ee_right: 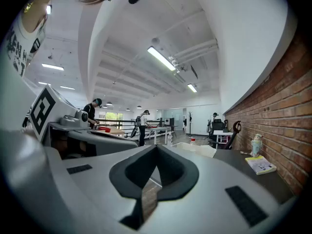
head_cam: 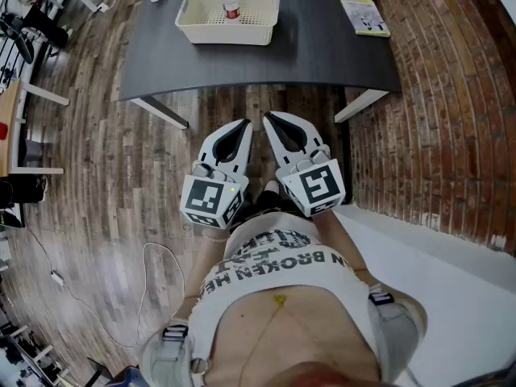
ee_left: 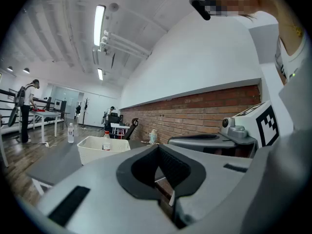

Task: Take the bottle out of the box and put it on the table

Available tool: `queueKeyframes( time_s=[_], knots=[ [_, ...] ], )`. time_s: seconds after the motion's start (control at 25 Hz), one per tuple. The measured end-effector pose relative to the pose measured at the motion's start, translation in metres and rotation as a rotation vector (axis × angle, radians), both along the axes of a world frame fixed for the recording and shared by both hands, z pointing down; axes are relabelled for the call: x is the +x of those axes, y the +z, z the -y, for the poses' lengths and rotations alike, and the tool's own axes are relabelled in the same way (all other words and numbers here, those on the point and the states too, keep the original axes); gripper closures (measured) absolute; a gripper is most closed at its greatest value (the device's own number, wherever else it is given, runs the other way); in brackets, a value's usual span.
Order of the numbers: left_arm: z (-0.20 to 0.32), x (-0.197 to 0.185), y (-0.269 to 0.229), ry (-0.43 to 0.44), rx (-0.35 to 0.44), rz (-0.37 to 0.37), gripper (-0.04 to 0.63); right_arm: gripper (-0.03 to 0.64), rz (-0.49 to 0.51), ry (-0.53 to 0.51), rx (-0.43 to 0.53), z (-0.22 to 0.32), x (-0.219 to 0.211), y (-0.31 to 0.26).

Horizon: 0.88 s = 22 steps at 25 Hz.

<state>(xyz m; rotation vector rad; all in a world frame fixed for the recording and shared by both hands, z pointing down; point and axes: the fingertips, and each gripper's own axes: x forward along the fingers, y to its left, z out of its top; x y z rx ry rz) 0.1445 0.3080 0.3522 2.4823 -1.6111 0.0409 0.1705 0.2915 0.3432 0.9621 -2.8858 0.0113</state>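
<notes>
One small bottle point(head_cam: 230, 6), with a red cap, a pale body and a label band around it, is seen standing upright inside the white perforated box point(head_cam: 193, 24), which is placed on the far part of the dark grey table point(head_cam: 266, 63). The left gripper point(head_cam: 244, 124) and the right gripper point(head_cam: 268, 118) are held side by side short of the table's near edge, well apart from the box. Each is closed, with the jaws brought together and nothing between them.

bright, even light from ceiling strip lights point(ee_left: 99, 26); soft shadows, sharp focus, strong fisheye bending at edges
</notes>
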Motion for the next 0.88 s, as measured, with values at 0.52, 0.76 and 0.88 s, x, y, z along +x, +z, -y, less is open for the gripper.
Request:
queueKeyframes(
  time_s=[0.52, 0.76, 0.88],
  knots=[
    [0.004, 0.005, -0.003, -0.021, 0.033, 0.040, 0.589, 0.607, 0.014, -0.055, -0.028, 0.002, 0.005, 0.006],
    [0.019, -0.007, 0.000, -0.010, 0.045, 0.028, 0.589, 0.607, -0.009, -0.050, -0.035, 0.020, -0.007, 0.014],
    [0.032, -0.015, 0.002, -0.002, 0.039, 0.033, 0.589, 0.607, -0.005, -0.033, -0.035, 0.033, -0.013, 0.014]
  ],
)
